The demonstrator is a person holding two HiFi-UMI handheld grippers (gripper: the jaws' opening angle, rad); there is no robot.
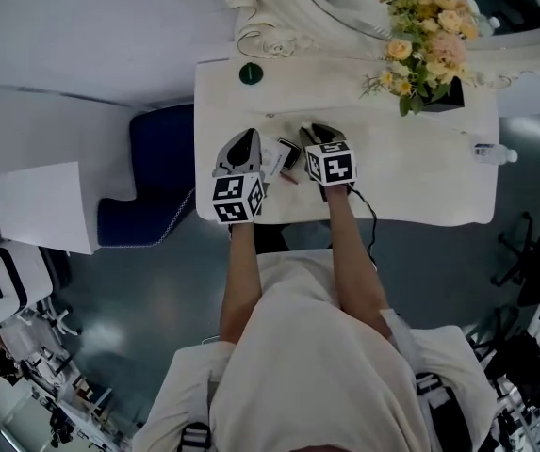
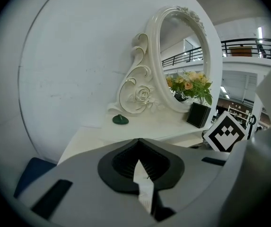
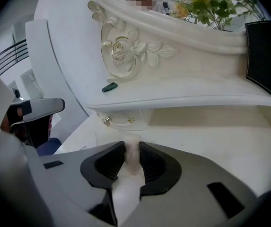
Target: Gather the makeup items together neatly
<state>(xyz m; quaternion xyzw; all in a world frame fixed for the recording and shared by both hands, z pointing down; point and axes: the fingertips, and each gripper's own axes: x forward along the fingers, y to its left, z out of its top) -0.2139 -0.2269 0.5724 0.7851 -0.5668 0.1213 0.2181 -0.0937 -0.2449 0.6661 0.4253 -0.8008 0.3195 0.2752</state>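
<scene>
Makeup items (image 1: 285, 158) sit in a small cluster near the front edge of the white dressing table (image 1: 411, 182), between my two grippers; I make out a white flat piece and a dark one, the rest is too small to tell. My left gripper (image 2: 139, 155) is clamped on a thin white slip (image 2: 144, 186), which stands edge-on between the black ribbed pads. My right gripper (image 3: 132, 150) is clenched on a pale tube-like item (image 3: 126, 193), with both pads touching it. Both grippers are low over the tabletop, side by side, and the cluster is just beside them. The tabletop is matte white and mostly bare. A raised shelf (image 3: 187, 98) runs along the back, carrying a small green object (image 1: 251, 73) and an oval mirror (image 2: 182, 56) in an ornate white frame with a carved rose. Yellow and peach flowers (image 1: 430, 26) in a black pot (image 2: 199, 113) stand at the right end of the shelf. A small clear bottle (image 1: 494, 153) lies by the table's right edge. A black cable (image 1: 370, 222) hangs off the front. A blue seat (image 1: 161, 172) touches the table's left side, with a white sheet (image 1: 48, 205) further left. The floor (image 1: 119, 309) is grey and glossy, and a balcony railing (image 2: 249, 46) shows behind.
</scene>
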